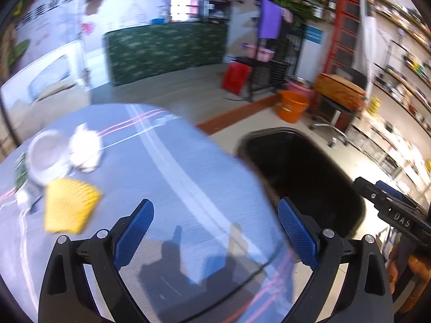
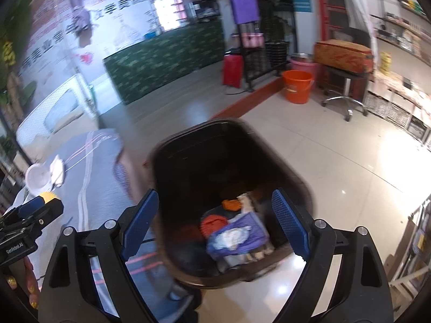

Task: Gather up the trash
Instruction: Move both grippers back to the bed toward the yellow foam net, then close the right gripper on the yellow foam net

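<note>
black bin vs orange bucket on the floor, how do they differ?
The black bin stands right beside the table, under the right hand-held gripper; the orange bucket sits farther off, by the pink tub. The black bin holds trash: orange scraps and a purple wrapper with white paper. The orange bucket's inside cannot be seen. The bin looks squarish, the bucket round. Both stand upright and open-topped on the tiled floor.

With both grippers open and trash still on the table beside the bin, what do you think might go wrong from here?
1. The yellow sponge, white cup and crumpled tissue lie close together, so the open left gripper may knock the cup while taking one.
2. The black bin stands right against the table edge; a careless swing could bump it.
3. The right gripper hangs near the left; they could collide.
</note>
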`<state>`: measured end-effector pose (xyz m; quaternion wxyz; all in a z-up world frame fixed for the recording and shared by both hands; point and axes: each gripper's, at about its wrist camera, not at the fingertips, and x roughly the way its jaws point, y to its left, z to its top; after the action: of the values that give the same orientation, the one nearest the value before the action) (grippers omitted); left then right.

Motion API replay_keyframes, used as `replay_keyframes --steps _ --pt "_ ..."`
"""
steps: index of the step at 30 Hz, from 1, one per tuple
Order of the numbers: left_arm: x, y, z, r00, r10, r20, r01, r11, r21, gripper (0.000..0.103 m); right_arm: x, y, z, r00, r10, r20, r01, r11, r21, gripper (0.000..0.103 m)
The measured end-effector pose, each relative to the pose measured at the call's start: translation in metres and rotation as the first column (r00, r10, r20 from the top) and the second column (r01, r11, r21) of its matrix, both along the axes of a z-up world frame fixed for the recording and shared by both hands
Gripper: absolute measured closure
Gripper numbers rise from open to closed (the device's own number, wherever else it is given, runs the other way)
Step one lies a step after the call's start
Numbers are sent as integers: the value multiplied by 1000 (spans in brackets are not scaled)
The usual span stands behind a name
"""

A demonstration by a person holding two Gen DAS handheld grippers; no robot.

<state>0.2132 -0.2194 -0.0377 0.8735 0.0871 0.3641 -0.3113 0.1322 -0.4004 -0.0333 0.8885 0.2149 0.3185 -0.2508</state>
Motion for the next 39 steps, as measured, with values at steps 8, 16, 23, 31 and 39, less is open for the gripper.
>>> replay_keyframes --steps 8,16,23,31,39 --pt "20 87 -2 977 211 -8 -211 977 1 10 44 53 4 984 180 4 -180 984 15 18" --pt "22 152 -6 936 353 -8 -353 936 9 8 73 108 5 947 322 -13 -321 946 31 18" --pt "23 206 -10 893 448 -33 -448 894 8 8 104 153 0 896 442 -42 -438 895 85 15" --pt "32 250 -9 857 513 -41 -513 858 8 8 150 215 3 820 571 -42 -562 817 132 15" --pt "41 269 -8 848 527 -58 -529 849 -16 8 199 259 -5 774 627 -84 -609 775 172 15"
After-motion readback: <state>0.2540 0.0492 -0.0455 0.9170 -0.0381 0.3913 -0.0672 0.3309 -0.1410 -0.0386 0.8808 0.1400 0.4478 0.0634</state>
